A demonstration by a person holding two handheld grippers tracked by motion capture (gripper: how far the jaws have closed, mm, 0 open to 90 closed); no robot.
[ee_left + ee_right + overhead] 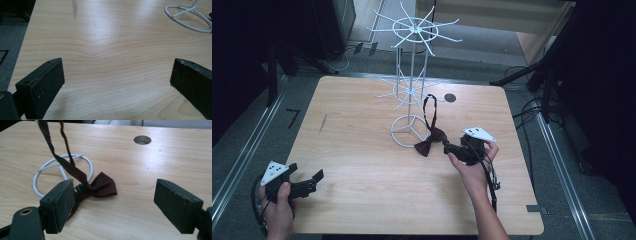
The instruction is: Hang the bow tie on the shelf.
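A: Bow tie [101, 187]?
B: On the table [362, 165] by the white wire rack's [412, 75] base ring; strap rising, its top cut off.
A: Tongs?
B: Right gripper [117, 202] spread, one jaw hiding the tie's near wing. Left gripper [115, 85] spread over bare wood.

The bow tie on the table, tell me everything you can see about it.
The bow tie is dark maroon fabric. Its knotted bow lies on the wooden table beside the ring base of the white wire stand. Its thin neck strap loops up toward the stand's lower arms. The right gripper sits open beside it, one jaw close to the bow.
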